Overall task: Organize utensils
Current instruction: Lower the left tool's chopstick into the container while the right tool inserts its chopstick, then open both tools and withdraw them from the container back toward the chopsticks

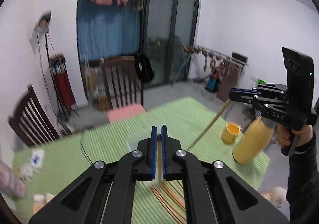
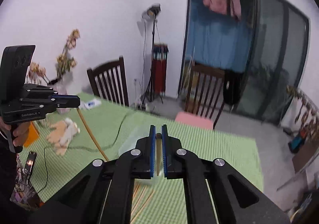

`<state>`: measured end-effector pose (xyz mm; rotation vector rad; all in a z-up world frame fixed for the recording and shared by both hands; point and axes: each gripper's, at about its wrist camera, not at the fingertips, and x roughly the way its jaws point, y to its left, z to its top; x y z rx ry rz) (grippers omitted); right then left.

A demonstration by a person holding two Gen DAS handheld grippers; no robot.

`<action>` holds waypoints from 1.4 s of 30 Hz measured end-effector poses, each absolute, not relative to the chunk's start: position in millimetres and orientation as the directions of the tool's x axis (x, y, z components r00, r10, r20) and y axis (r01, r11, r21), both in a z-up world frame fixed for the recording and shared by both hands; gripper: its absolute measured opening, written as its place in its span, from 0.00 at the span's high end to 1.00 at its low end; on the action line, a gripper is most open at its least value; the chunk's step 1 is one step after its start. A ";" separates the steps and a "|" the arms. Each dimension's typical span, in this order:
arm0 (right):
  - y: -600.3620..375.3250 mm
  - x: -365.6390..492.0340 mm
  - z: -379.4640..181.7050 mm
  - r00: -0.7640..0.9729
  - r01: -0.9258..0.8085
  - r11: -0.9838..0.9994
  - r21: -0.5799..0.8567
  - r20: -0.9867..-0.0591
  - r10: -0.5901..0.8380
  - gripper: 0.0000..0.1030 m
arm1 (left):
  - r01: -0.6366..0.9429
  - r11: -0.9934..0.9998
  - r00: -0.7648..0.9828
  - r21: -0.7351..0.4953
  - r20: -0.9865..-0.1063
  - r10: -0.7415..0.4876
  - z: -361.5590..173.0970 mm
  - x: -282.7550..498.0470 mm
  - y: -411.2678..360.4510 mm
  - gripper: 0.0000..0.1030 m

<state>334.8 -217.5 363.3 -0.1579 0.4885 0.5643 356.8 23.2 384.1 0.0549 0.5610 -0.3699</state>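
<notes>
My left gripper is shut on a wooden chopstick that hangs down between its blue pads, above the green table. It also shows in the right wrist view, its chopstick slanting down. My right gripper is shut on another chopstick. It also shows in the left wrist view, its chopstick slanting toward the table. Several loose chopsticks lie on the cloth below the left gripper. They also show in the right wrist view.
A green checked tablecloth covers the table. A yellow cup and a yellow bottle stand at its right. A plush toy, a cable and dried flowers sit at the left. Wooden chairs stand behind.
</notes>
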 end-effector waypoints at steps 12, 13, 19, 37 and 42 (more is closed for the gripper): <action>-175.8 427.3 334.7 0.681 -0.540 0.839 0.060 -0.554 0.478 0.94 | 0.317 0.945 0.786 -0.078 -0.537 -0.308 399.2 455.6 9.0 0.99; -171.2 439.7 316.5 0.656 -0.541 0.837 0.079 -0.583 0.479 0.94 | 0.312 0.946 0.779 -0.086 -0.547 -0.307 388.7 466.4 7.6 0.99; -149.0 492.1 238.2 0.537 -0.520 0.842 0.144 -0.711 0.454 0.94 | 0.288 0.949 0.679 -0.130 -0.671 -0.299 301.8 530.3 2.1 0.99; -148.7 533.7 222.3 0.462 -0.449 0.873 0.192 -0.786 0.411 0.46 | 0.212 0.970 0.593 -0.116 -0.773 -0.223 248.0 569.5 20.8 0.82; -172.8 508.7 258.3 0.535 -0.432 0.891 0.142 -0.755 0.380 0.28 | 0.168 0.984 0.677 -0.053 -0.720 -0.155 280.7 534.2 33.3 0.37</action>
